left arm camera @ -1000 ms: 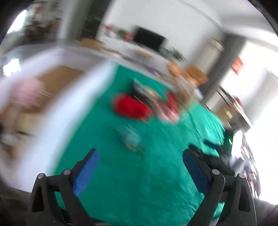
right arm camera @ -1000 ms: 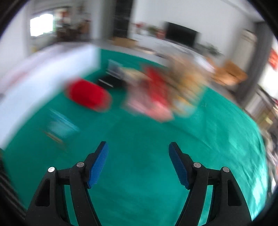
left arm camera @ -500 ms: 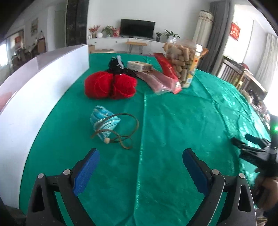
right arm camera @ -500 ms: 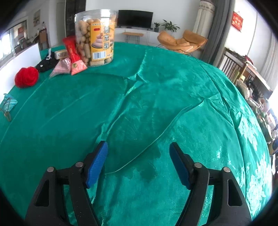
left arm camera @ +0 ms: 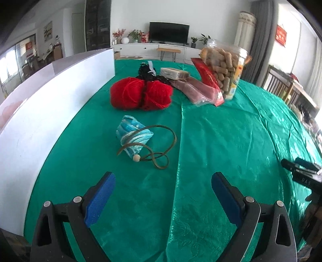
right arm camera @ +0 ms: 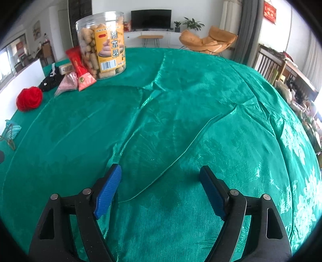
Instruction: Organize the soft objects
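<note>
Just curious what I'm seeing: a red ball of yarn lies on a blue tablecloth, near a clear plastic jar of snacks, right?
Nearly. The tablecloth is green, not blue, as the left wrist view shows. The red ball of yarn does lie on it, near the clear plastic jar of snacks.

I read one clear label: a clear plastic snack jar (right arm camera: 101, 43) on the desk carries a yellow label (right arm camera: 109, 52) with three large white Chinese characters, 油京果, running top to bottom. Below them sits a white barcode panel (right arm camera: 108, 65); its digits are too small for me to read. Smaller print along the label's top is illegible. A red packet (right arm camera: 80, 67) leaning beside the jar bears a small round emblem I cannot make out. A red wall hanging (right arm camera: 270, 11) shows unreadable characters.
</note>
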`<control>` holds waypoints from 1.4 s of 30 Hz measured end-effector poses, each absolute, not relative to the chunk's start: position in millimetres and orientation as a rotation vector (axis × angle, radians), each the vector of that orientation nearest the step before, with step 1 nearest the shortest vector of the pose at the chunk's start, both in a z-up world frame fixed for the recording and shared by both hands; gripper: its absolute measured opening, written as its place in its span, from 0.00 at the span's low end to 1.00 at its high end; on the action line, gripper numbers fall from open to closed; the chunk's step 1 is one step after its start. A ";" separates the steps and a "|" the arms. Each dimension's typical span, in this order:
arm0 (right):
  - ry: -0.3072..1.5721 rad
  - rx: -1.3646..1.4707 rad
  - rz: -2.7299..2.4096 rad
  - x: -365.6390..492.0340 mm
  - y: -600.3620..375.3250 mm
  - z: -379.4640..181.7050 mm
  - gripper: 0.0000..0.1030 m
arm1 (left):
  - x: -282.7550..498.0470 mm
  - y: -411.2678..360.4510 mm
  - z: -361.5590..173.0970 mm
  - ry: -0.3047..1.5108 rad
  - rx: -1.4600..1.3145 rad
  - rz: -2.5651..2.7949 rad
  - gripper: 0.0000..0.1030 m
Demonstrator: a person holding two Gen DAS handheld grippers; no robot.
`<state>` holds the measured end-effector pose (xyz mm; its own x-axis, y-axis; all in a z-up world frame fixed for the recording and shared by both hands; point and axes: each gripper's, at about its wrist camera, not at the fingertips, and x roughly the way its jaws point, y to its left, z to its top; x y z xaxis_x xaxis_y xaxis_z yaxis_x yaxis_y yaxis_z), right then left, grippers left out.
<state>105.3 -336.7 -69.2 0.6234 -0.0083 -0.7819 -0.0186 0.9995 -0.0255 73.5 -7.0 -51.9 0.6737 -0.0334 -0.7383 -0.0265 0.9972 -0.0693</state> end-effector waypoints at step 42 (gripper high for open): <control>0.904 -0.082 0.283 187.7 -249.4 -18.1 0.82 | 68.7 34.4 -50.6 0.798 -0.284 0.090 0.93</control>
